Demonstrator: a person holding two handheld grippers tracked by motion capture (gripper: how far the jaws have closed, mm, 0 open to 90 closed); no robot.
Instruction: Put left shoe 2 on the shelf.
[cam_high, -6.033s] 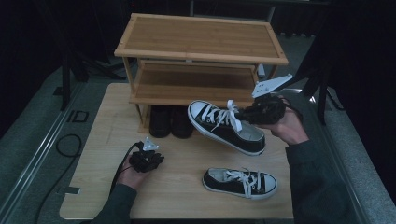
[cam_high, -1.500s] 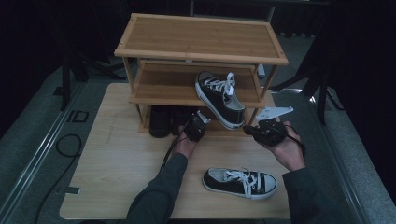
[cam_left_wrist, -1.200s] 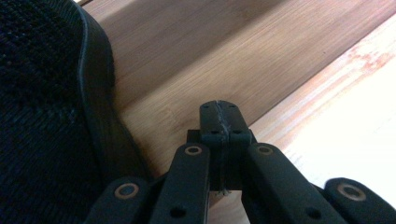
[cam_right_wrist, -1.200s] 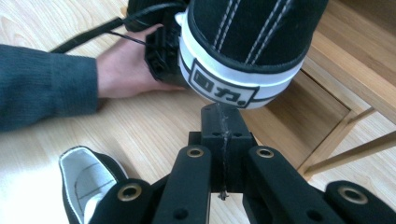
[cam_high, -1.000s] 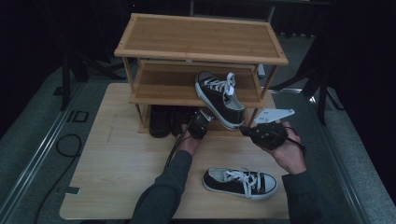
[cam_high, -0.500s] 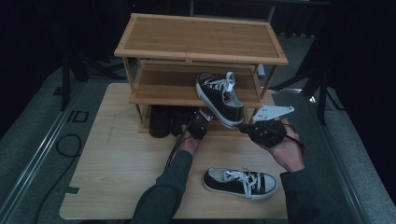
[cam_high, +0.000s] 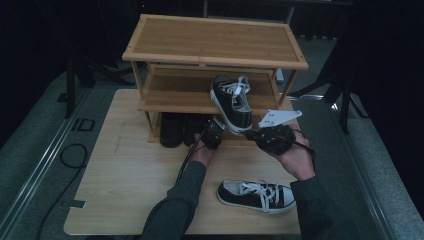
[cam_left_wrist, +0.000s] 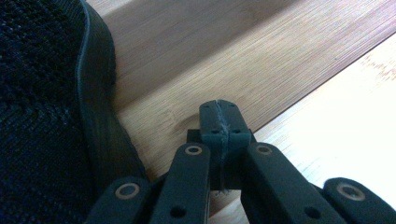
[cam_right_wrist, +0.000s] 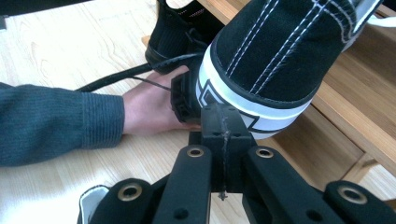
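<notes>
A black sneaker with white laces (cam_high: 231, 101) lies on the rack's middle shelf (cam_high: 175, 97), toe inward, heel (cam_right_wrist: 261, 65) overhanging the front edge. My right gripper (cam_high: 249, 133) is shut and empty, its tip against the white rubber band of that heel (cam_right_wrist: 223, 122). My left gripper (cam_high: 218, 125) is shut and empty, just under the shelf's front edge beside the heel, with its jaws (cam_left_wrist: 219, 115) against the wood. The matching sneaker (cam_high: 257, 195) lies on its sole on the table near the front right.
The wooden rack (cam_high: 215, 42) stands at the back of the light wooden table (cam_high: 120, 170). Dark shoes (cam_high: 172, 129) sit under the lowest shelf, one (cam_left_wrist: 42, 102) close on the left of my left gripper. Cables trail from both grippers.
My right gripper has moved left and slightly up to the sneaker's overhanging heel. Left gripper has stayed put. Six seconds ago the sneaker hung in the air at the right gripper.
</notes>
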